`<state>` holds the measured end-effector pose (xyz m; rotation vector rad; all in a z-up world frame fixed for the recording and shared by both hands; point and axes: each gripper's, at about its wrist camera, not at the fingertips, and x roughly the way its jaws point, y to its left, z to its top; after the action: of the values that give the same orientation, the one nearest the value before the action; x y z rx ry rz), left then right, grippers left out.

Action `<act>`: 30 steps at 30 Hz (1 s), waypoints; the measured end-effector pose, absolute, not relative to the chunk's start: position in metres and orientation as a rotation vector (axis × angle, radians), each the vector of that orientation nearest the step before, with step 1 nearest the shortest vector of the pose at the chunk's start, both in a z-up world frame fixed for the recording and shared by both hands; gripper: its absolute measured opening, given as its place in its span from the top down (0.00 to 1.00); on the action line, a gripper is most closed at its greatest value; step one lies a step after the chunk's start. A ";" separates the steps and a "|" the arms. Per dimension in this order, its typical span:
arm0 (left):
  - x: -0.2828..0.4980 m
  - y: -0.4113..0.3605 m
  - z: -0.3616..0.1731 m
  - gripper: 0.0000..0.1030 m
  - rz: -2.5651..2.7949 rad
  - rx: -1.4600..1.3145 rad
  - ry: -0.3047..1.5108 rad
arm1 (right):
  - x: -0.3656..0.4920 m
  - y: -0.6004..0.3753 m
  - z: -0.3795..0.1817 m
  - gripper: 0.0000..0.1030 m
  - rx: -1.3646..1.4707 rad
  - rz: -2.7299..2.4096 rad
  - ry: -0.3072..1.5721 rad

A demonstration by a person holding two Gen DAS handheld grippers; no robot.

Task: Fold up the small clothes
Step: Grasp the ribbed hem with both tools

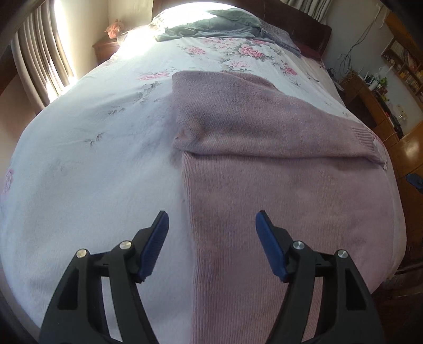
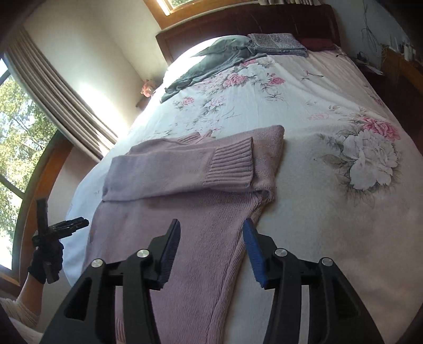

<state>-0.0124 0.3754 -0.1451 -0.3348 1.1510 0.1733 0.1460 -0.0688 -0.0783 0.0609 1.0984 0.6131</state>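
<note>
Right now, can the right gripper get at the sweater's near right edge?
Probably yes. The right gripper is open, the pink sweater edge lies between its fingers, nothing covers it, and the left gripper stands off to the side.

Open floral bedspread [image 2: 330, 190] lies bare right of my pink sweater [image 2: 185, 238]; grey clothes [image 2: 211, 66] and the headboard [image 2: 264, 21] block the bed's far end.

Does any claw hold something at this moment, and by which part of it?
Nothing is held. The left claw and the right claw are both open above the pink sweater, with no fabric between their pads.
</note>
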 end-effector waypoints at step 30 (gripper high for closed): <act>-0.188 0.340 -0.205 0.32 0.188 -0.601 1.319 | -0.048 -0.118 -0.240 0.59 0.130 0.613 1.443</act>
<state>-0.1881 0.3396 -0.2053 -0.6013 1.3190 0.1880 -0.0477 -0.1181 -0.2398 0.1300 1.4433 0.6129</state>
